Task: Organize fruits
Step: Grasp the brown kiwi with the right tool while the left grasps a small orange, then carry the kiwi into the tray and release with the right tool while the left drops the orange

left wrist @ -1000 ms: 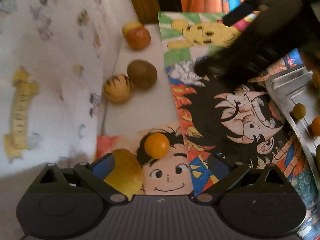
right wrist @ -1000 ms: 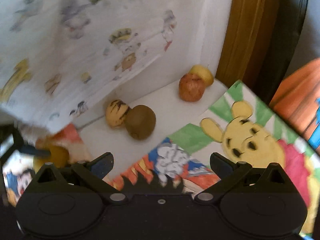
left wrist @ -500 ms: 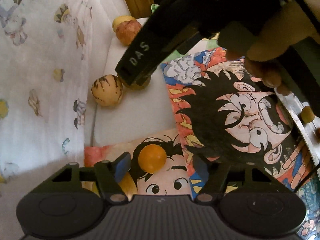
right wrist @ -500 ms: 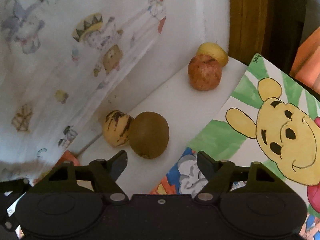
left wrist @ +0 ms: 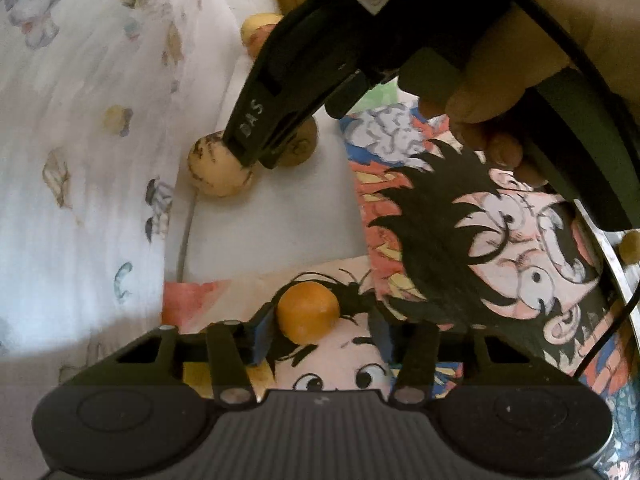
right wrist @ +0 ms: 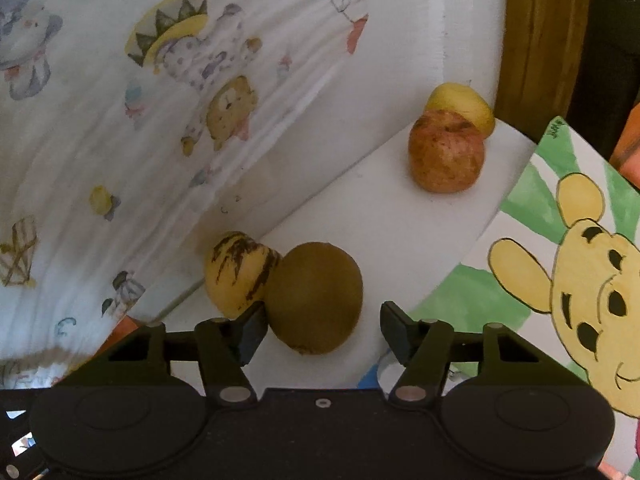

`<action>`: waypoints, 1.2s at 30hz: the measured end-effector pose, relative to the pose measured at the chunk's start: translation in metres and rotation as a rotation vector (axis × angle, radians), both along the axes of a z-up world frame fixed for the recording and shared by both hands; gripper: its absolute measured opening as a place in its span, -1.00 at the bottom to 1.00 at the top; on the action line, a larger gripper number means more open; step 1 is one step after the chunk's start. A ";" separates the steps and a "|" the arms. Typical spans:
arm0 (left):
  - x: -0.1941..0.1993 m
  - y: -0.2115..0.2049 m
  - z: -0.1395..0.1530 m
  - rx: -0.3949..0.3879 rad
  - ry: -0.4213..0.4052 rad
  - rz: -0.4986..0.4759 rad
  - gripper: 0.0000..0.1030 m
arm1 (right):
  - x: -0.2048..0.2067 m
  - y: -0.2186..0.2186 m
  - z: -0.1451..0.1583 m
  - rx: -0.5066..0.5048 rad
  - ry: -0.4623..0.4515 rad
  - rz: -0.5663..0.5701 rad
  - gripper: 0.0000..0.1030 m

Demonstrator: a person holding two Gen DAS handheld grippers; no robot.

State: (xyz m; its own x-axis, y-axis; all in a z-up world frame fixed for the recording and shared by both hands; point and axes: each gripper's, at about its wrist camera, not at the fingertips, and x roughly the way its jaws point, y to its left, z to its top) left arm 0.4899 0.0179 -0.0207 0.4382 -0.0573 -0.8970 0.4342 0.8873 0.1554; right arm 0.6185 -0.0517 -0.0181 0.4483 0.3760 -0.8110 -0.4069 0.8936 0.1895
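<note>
- Readable writing: white letters "DAS" on the black finger of the right gripper (left wrist: 276, 148), seen from the left wrist camera. A pale sticker higher on the same tool is too blurred to read. A small signature in the corner of the bear picture (right wrist: 580, 264) cannot be made out.
- Left gripper (left wrist: 324, 334): jaws closing around the small orange fruit (left wrist: 308, 318). Its left pad touches the fruit's side; the right pad stands just clear. Not clamped yet.
- The orange fruit is round, no long axis to report. It sits on the cartoon boy's face print (left wrist: 340, 376), near the white surface's edge.
- Right gripper (right wrist: 322, 334): jaws closing with the brown kiwi (right wrist: 314, 298) between them. Left pad is at the kiwi's side; a gap shows before the right pad. Not gripped.
- The kiwi lies on the white tabletop (right wrist: 384, 220), long axis running roughly from picture left to right, touching the striped yellow fruit (right wrist: 238, 276) on its left.
- A red apple (right wrist: 446, 156) and a yellow fruit (right wrist: 460, 106) touch each other, well apart from the kiwi, near the wall.
- A cartoon-printed white cloth (right wrist: 180, 100) hangs behind.
- A person's hand (left wrist: 532, 72) holds the right tool.
</note>
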 end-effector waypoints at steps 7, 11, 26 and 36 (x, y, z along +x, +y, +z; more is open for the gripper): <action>0.005 0.012 0.000 -0.045 -0.004 0.055 -0.27 | 0.002 0.000 -0.003 0.025 -0.006 0.001 0.05; 0.003 0.012 -0.002 -0.043 -0.026 0.047 -0.29 | -0.009 -0.010 -0.006 0.070 0.010 -0.031 0.04; -0.007 0.016 0.005 -0.083 -0.028 0.098 -0.30 | -0.073 -0.053 0.012 0.205 -0.007 -0.087 0.03; -0.044 0.011 0.030 -0.122 -0.041 0.113 -0.30 | -0.146 -0.110 0.041 0.292 -0.072 -0.180 0.03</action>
State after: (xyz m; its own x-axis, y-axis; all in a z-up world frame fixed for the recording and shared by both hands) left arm 0.4462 0.0292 0.0097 0.4841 -0.1129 -0.8677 0.3264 0.9434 0.0594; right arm 0.4729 -0.1614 0.0229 0.5807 0.4972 -0.6447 -0.2689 0.8646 0.4245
